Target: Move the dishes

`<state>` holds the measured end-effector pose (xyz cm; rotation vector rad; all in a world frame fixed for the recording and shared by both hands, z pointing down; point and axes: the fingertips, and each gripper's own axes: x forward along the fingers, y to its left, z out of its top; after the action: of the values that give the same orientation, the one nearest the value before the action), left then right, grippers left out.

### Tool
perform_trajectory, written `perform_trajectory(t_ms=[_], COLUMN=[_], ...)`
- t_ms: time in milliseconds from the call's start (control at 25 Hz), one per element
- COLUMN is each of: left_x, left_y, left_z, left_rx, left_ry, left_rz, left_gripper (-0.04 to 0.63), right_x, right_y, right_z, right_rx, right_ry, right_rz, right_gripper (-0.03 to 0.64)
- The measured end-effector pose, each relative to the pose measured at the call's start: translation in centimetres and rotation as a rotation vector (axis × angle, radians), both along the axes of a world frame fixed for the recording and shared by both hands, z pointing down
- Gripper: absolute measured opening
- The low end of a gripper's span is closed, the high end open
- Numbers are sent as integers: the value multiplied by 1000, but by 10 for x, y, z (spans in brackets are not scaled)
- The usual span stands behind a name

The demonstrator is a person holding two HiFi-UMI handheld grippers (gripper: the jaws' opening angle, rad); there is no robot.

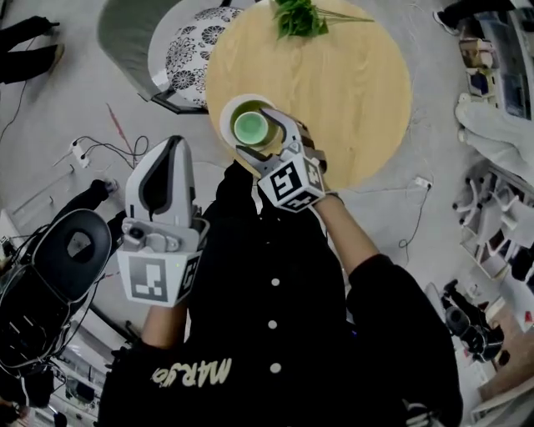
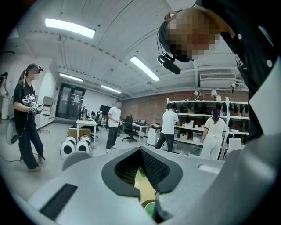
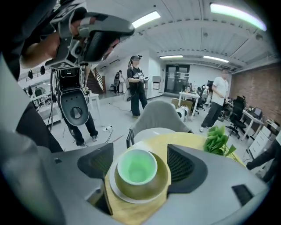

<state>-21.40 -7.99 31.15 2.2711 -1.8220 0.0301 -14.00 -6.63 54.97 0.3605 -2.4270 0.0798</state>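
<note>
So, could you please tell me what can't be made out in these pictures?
White plate: right gripper view, only its rim shows; the olive bowl covers the rest.
Green cup: left gripper view, only a sliver shows; the left gripper's body hides the rest.
Leafy plant: head view, cut off by the top edge.

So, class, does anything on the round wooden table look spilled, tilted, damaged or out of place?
Nothing stands out. The small pale-green cup sits upright inside the olive-green bowl on the white plate, stacked level near the edge of the round wooden table, between the open jaws of the right claw.
</note>
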Motion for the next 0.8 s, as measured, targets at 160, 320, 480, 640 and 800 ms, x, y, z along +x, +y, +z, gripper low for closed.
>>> perform_trajectory(t_ms=[160,320,480,640,800], left_x=[-8,-8,-7,-7,-2], left_y=[2,-8,-9,-1,-2], left_z=[13,10,15,23,21], left_rx=[-12,-17,-24,-42,-49], left_ry=[34,13,25,31,10], left_rz=[-18,-8,-5,-17,-1], left_gripper=[3,3,3,3,3], right_x=[-8,-13,-14,-12,-10], right_y=[3,3,3,3,4], right_z=[26,38,44,44,42], right_rx=[-12,-23,-39,-25,-16], right_ry=[56,75,89,107,99], right_rz=[-27,-32,-37,-46,-32], right_gripper=[391,394,370,345,344])
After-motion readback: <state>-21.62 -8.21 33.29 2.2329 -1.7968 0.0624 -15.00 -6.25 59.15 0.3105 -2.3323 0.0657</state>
